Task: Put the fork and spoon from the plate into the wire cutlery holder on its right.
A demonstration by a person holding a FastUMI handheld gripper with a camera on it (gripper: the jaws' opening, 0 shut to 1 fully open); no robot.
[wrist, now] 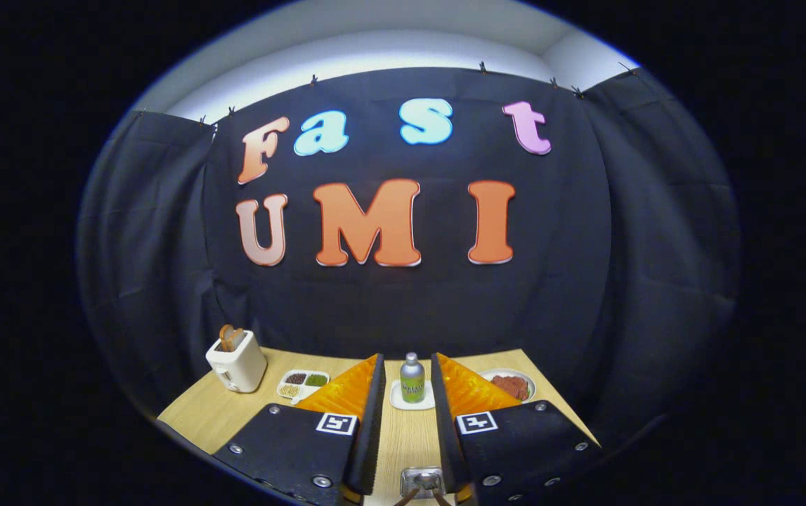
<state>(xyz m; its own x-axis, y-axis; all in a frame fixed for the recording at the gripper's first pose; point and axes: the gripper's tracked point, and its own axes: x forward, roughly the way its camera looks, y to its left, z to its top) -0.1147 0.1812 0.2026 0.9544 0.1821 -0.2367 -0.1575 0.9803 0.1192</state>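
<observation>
My gripper (406,360) is held level above the wooden table (199,422), facing the back wall. Its two fingers stand apart and open, and nothing is pressed between their tips. Down in the gap near the fingers' base is a small shiny metal piece (422,481) with two thin brown rods under it. Too little of it shows to tell what it is. Beyond the fingertips, in line with the gap, a small green-labelled bottle (412,378) stands upright on a white square dish (397,402).
A white toaster (237,362) with toast in it stands at the table's back left. Beside it lies a divided white dish (302,384) of beans. A white plate (525,383) of red food sits at the back right, near the table's right edge.
</observation>
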